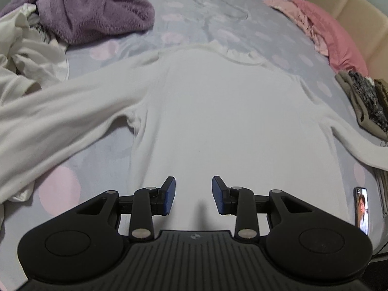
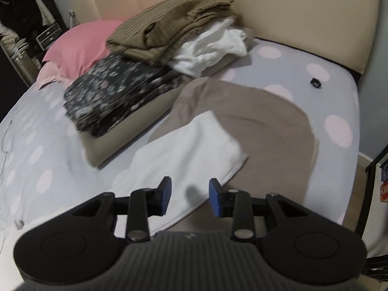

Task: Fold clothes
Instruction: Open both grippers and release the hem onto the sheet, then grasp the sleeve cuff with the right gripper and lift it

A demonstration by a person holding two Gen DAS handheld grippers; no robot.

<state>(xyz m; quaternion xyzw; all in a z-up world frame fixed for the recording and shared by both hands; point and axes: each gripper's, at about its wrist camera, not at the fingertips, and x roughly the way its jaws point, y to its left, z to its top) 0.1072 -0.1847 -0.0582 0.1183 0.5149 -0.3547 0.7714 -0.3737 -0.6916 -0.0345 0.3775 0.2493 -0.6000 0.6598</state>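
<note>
A white long-sleeved top [image 1: 218, 111] lies flat on the bed, ruffled collar at the far end and both sleeves spread out to the sides. My left gripper [image 1: 194, 195] hovers over its lower body, open, with nothing between the blue pads. In the right wrist view the end of the top's sleeve [image 2: 191, 145] lies across a taupe cloth [image 2: 254, 121]. My right gripper [image 2: 190, 197] hangs over that cuff, open and empty.
A purple fleece heap [image 1: 97, 7] and white clothes [image 1: 29, 55] lie far left. Pink pillows [image 1: 322, 31] line the right side. Stacked folded clothes [image 2: 135, 72] sit on a cushion by the beige headboard [image 2: 303, 12]. A phone [image 1: 362, 209] lies at the bed's right edge.
</note>
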